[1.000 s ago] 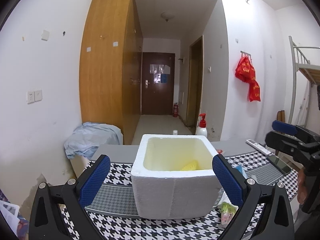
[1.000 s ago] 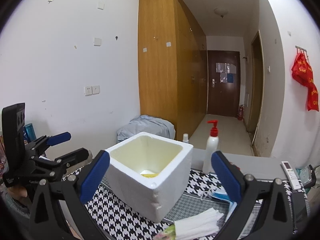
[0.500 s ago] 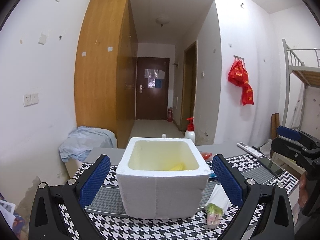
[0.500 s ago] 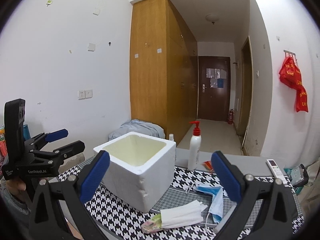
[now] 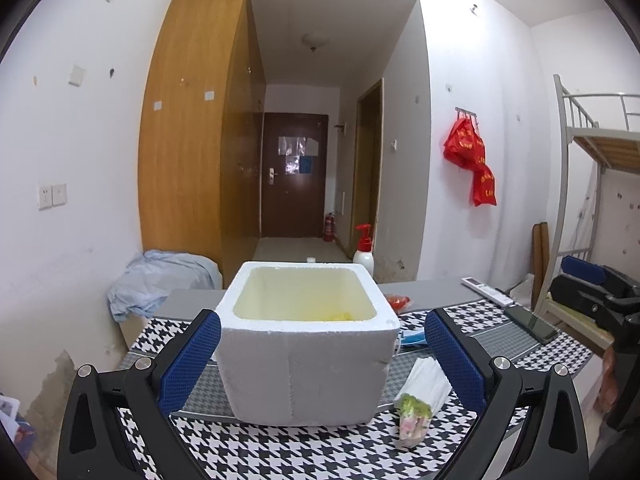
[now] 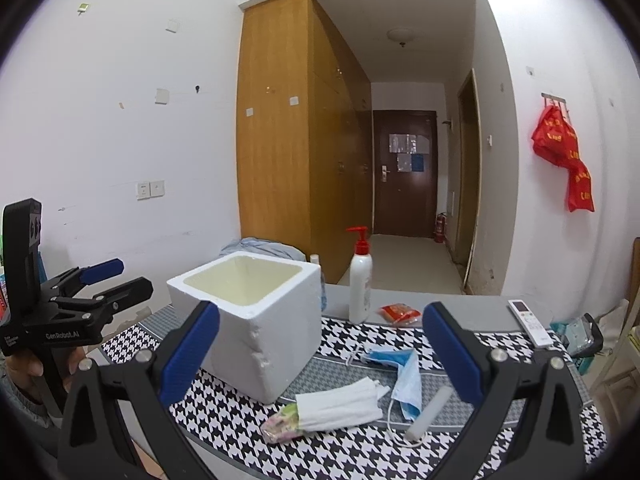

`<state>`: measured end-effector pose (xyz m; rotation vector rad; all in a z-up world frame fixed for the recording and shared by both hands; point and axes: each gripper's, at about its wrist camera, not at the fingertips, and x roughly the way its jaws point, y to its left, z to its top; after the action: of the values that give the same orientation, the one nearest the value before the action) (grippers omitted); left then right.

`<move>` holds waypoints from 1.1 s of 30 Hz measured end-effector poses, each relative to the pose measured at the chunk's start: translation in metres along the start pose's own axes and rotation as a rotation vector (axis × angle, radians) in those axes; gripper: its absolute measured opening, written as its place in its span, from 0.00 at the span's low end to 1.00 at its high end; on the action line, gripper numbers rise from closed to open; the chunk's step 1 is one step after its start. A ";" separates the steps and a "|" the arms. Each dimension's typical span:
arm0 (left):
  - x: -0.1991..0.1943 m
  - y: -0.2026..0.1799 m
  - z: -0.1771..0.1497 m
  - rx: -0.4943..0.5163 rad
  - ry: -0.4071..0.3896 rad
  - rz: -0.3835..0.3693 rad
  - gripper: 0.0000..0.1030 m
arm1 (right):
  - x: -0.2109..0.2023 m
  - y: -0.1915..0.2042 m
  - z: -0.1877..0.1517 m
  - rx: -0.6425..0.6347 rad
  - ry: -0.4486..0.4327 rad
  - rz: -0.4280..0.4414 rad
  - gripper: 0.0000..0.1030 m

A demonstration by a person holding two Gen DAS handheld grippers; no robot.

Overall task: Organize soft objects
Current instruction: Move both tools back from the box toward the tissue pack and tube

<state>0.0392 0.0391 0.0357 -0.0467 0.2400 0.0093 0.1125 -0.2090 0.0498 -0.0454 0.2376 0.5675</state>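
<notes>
A white foam box (image 5: 308, 344) stands on the houndstooth cloth (image 5: 320, 452) and holds something yellow (image 5: 340, 315). My left gripper (image 5: 320, 360) is open and empty, its jaws either side of the box's near face, held back from it. My right gripper (image 6: 320, 354) is open and empty above the cloth. Below it lie a tissue pack (image 6: 332, 406), a blue face mask (image 6: 400, 372) and a white tube (image 6: 428, 412). The tissue pack also shows in the left wrist view (image 5: 420, 396). The box also shows in the right wrist view (image 6: 252, 316).
A pump bottle with a red top (image 6: 360, 280), a red packet (image 6: 400, 312) and a remote (image 6: 530, 322) sit at the back of the table. A phone (image 5: 530, 322) lies at the right. A bunk bed frame (image 5: 580, 168) stands right.
Both grippers have pulled back and risen from the box, so more of the table shows. The mask, tissue pack and tube have come into the right wrist view.
</notes>
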 end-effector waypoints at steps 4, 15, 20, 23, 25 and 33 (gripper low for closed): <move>-0.001 -0.001 -0.004 -0.014 -0.003 -0.023 0.99 | -0.005 -0.003 -0.008 0.003 0.008 -0.017 1.00; -0.002 -0.017 -0.018 0.029 -0.003 -0.065 0.99 | -0.010 -0.011 -0.022 0.033 0.023 -0.047 1.00; -0.001 -0.023 -0.023 0.032 0.005 -0.100 0.99 | -0.013 -0.016 -0.026 0.027 0.033 -0.084 1.00; 0.002 -0.026 -0.028 0.036 0.017 -0.126 0.99 | -0.016 -0.022 -0.028 0.037 0.038 -0.104 1.00; 0.006 -0.027 -0.031 0.033 0.032 -0.134 0.99 | -0.015 -0.025 -0.031 0.044 0.051 -0.112 1.00; 0.018 -0.033 -0.042 0.024 0.080 -0.162 0.99 | -0.012 -0.032 -0.043 0.060 0.100 -0.151 1.00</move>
<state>0.0467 0.0045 -0.0083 -0.0429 0.3156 -0.1567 0.1108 -0.2467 0.0101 -0.0328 0.3456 0.4078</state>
